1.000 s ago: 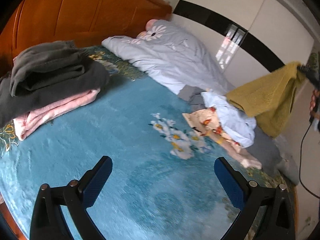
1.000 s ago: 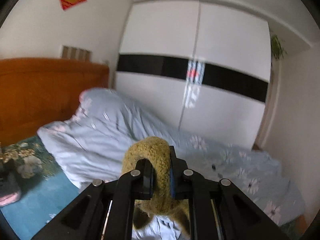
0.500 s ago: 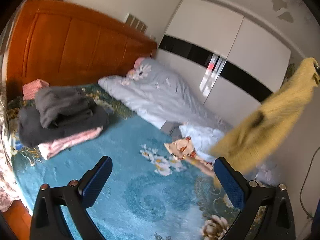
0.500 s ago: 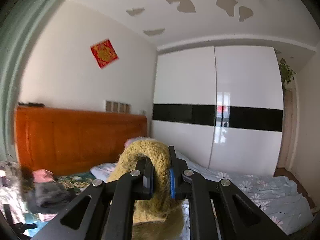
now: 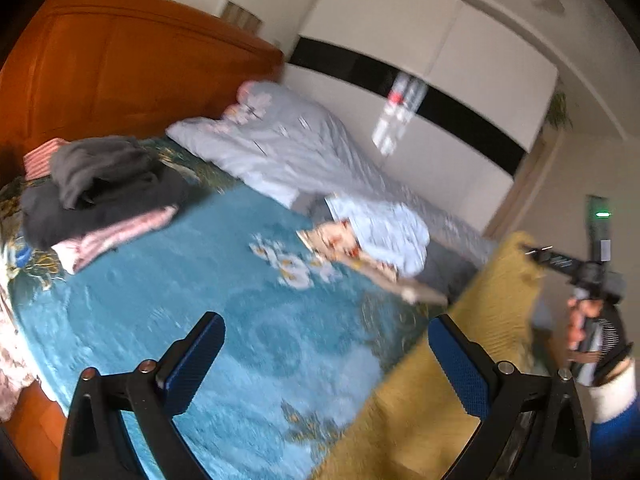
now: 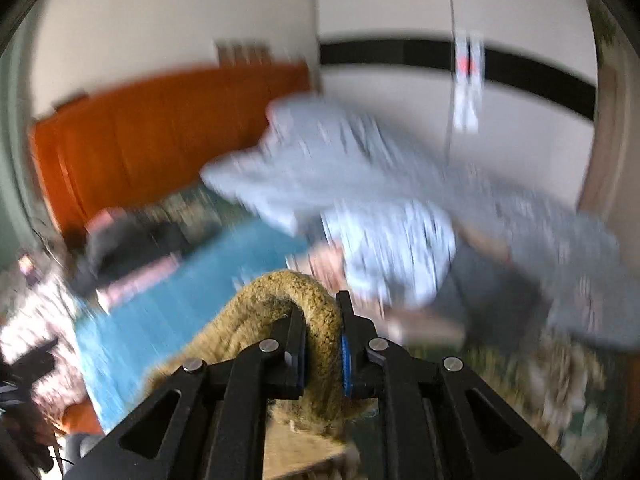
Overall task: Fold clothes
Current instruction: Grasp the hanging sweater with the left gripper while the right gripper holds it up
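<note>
Right claw [image 6: 323, 350] clamps mustard sweater [image 6: 320, 320]

You see the bed [image 5: 168, 300] under a teal floral blanket. On it lie a stack of folded clothes [image 5: 96, 200] near the headboard, a pale blue duvet [image 5: 288, 152], and a heap of unfolded garments [image 5: 380, 236].

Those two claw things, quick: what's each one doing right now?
Left gripper: open, holding nothing.
Right gripper: closed on the yellow knit sweater.
</note>
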Available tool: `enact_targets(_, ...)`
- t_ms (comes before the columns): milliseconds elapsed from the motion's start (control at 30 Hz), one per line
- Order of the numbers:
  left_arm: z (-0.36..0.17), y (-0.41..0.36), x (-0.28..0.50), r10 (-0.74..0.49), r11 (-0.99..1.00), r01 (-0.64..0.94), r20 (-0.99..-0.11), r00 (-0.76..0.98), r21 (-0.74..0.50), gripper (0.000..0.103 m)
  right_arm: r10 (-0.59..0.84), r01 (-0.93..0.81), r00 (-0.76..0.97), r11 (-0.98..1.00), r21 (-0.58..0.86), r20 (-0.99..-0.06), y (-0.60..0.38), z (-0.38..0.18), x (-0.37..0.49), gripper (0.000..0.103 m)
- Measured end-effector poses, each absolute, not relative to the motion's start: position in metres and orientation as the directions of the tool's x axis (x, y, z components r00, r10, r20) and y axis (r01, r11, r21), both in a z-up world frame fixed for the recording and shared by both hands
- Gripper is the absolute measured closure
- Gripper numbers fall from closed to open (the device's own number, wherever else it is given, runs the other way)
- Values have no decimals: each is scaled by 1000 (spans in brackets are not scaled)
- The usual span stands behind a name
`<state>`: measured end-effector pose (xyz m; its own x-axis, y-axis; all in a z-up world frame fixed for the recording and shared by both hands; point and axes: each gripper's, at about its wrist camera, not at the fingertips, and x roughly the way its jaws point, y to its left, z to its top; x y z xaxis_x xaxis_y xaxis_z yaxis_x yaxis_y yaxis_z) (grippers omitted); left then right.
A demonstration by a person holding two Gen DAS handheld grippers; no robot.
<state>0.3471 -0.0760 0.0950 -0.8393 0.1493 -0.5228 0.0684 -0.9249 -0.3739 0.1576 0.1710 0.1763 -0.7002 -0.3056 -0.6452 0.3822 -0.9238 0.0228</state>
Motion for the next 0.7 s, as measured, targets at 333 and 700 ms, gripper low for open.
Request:
enact_targets(333,11,27,288,333,-932,-98,-720,-609,-348,0,-303,283,-567,-945,164,-766,233,62,139,89)
enact_targets(700,-39,36,240,406,-883,-5,-758,-511,-470,12,-300,184,-601,-954,237,-741,296,51,165,88)
